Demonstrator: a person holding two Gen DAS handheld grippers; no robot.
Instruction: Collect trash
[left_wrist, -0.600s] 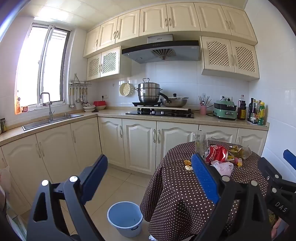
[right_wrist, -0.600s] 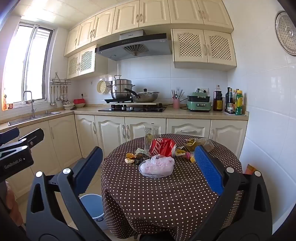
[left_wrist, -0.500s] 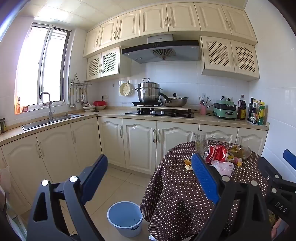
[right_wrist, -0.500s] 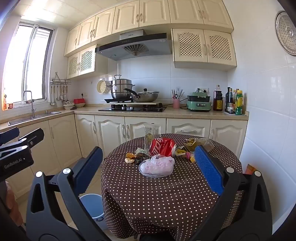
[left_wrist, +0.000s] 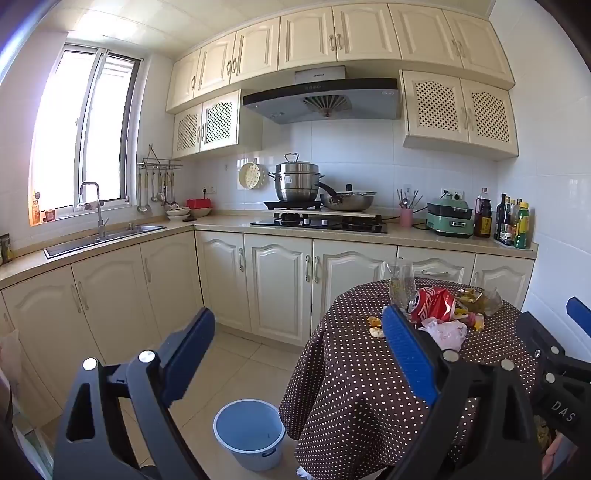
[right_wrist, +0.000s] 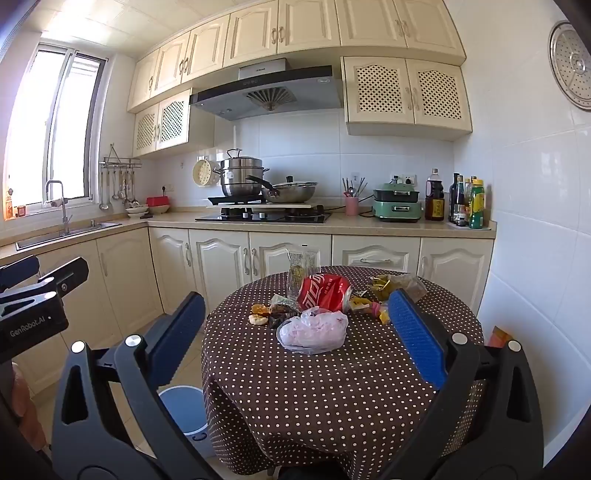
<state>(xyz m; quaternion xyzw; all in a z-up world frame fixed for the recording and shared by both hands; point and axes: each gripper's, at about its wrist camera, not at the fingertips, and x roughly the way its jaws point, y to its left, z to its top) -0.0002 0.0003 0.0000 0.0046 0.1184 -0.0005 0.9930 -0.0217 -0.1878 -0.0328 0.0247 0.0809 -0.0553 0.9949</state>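
Note:
Trash lies on a round table with a brown polka-dot cloth (right_wrist: 332, 387): a crushed red can (right_wrist: 323, 293), a crumpled pinkish plastic bag (right_wrist: 314, 330), a clear snack wrapper (right_wrist: 301, 267), food scraps (right_wrist: 258, 314) and several wrappers (right_wrist: 388, 288). A light blue bucket (left_wrist: 251, 432) stands on the floor left of the table. My right gripper (right_wrist: 295, 328) is open and empty, held short of the table's near edge, facing the trash. My left gripper (left_wrist: 299, 343) is open and empty, left of the table above the bucket. The can (left_wrist: 432, 304) and bag (left_wrist: 445, 332) also show in the left wrist view.
Cream kitchen cabinets (left_wrist: 277, 284) run behind the table, with a sink (left_wrist: 99, 236) at left, a hob with pots (left_wrist: 317, 218) and bottles (left_wrist: 511, 225) on the counter. A tiled wall (right_wrist: 535, 258) stands close to the table's right side.

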